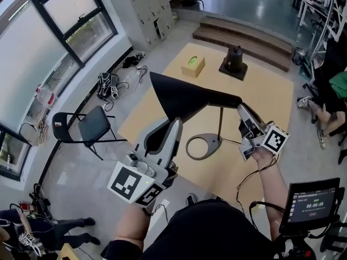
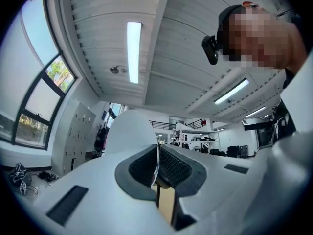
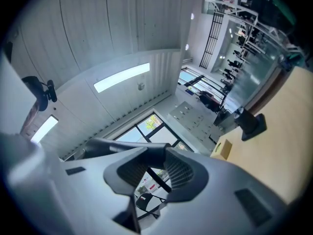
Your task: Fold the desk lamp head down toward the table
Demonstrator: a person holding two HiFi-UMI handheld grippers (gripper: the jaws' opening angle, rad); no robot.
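A black desk lamp stands on the wooden table [image 1: 260, 91], its ring base [image 1: 215, 141] under a thin stem. The cone shade [image 1: 181, 96] is held out level to the left. My left gripper [image 1: 171, 126] is shut on the shade's lower rim. In the left gripper view a thin edge sits between the left gripper's [image 2: 157, 153] pads, with the shade's white inside [image 2: 129, 129] above. My right gripper [image 1: 240, 108] is at the lamp arm's right end. In the right gripper view that dark arm [image 3: 117, 146] lies across the tips of the right gripper [image 3: 155, 163], and the pads stand apart.
On the far part of the table are a tan box [image 1: 193, 65] and a black object on a square foot [image 1: 233, 61]. A folding chair [image 1: 92, 124] stands on the floor to the left. A small screen [image 1: 314, 202] is at lower right, and a seated person [image 1: 325, 110] at the right edge.
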